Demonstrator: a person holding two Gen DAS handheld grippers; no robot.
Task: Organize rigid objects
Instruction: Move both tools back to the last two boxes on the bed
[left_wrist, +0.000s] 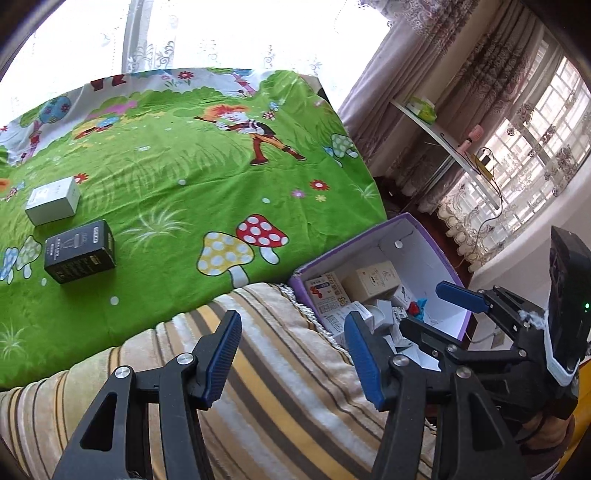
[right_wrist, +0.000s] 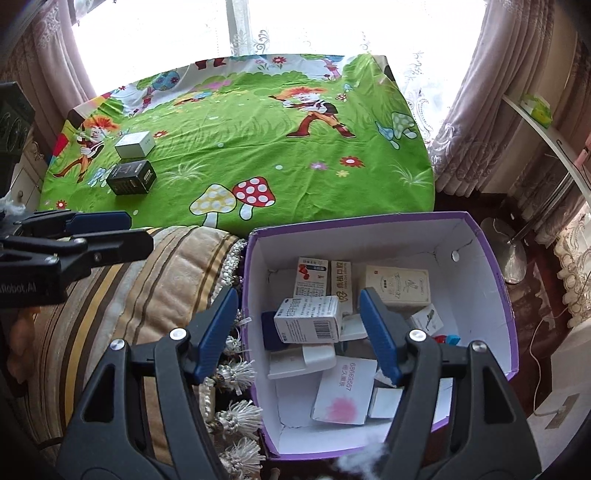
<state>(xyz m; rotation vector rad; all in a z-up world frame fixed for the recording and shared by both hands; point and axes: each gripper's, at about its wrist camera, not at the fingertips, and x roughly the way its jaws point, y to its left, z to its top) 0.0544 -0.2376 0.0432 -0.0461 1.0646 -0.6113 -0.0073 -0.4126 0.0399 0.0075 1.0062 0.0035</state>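
Your right gripper (right_wrist: 299, 332) hangs over the purple box (right_wrist: 491, 273), jaws parted and gripping nothing, a barcoded white carton (right_wrist: 308, 319) lying loose below among the other small cartons already stowed. Your left gripper (left_wrist: 291, 354) hovers above the striped blanket (left_wrist: 280, 387), likewise spread wide with nothing between its pads.

Two items remain out on the green cartoon sheet (left_wrist: 192, 177), near its left edge: a black box (left_wrist: 79, 251) and, just beyond it and almost touching, a white box (left_wrist: 53, 199). Both look like light, stiff cardboard packaging with flat faces, probably easy to pinch but liable to dent under a hard squeeze. The short sides across each box's width appear the best place to take hold, jaws set square to the faces so the smooth card does not skid.

The sheet around them lies bare, so little blocks the approach. The pair sit so close that reaching for one may nudge the other. The blanket's tasselled fringe (right_wrist: 236, 373) borders the purple box's left wall and could snag a low pass.
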